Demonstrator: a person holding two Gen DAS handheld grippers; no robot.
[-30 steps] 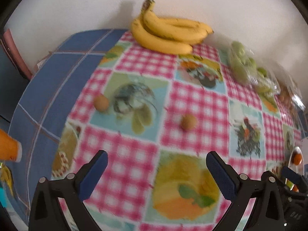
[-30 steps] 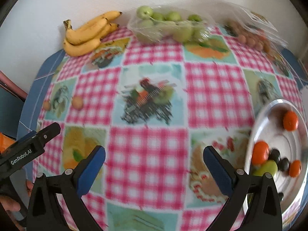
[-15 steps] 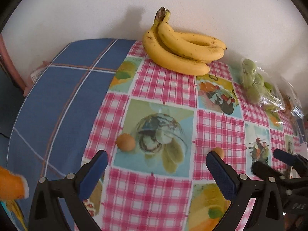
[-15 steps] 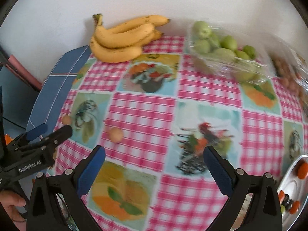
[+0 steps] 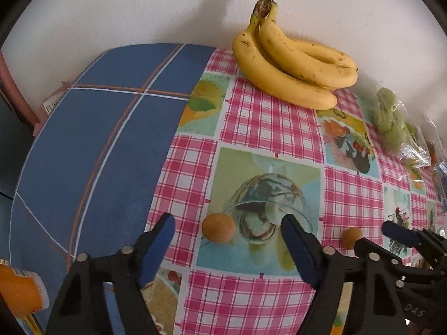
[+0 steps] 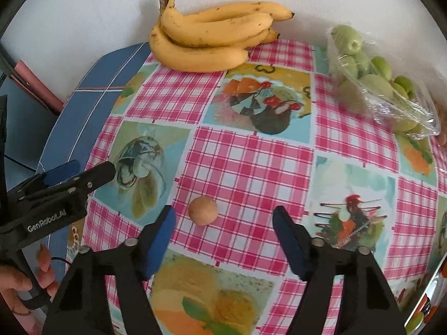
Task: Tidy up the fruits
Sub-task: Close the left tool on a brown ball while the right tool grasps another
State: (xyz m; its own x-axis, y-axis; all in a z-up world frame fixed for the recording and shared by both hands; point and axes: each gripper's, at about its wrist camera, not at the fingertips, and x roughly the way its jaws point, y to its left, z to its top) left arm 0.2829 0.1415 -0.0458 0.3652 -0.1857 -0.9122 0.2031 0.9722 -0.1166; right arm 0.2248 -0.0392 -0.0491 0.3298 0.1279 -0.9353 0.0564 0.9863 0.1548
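The left gripper (image 5: pixel 227 237) hangs over the surface (image 5: pixel 268 128) with its jaws closing; a small round tan fruit (image 5: pixel 218 227) lies between the blue pads (image 5: pixel 160 247), untouched. The right gripper (image 6: pixel 223 233) is closing too, a second tan fruit (image 6: pixel 202 211) between its pads and nearer the left one, not yet pinched. Both fruits sit on the checked cloth (image 6: pixel 251 167) with bare room all round. Left of the first fruit the cloth ends and a blue cover (image 5: pixel 97 145) runs to the rounded edge. Bananas (image 6: pixel 206 36) lie at the far edge against the wall (image 6: pixel 83 14), a bag of green fruit (image 6: pixel 374 75) to their right. A metal tray (image 6: pixel 435 287) shows at the right rim
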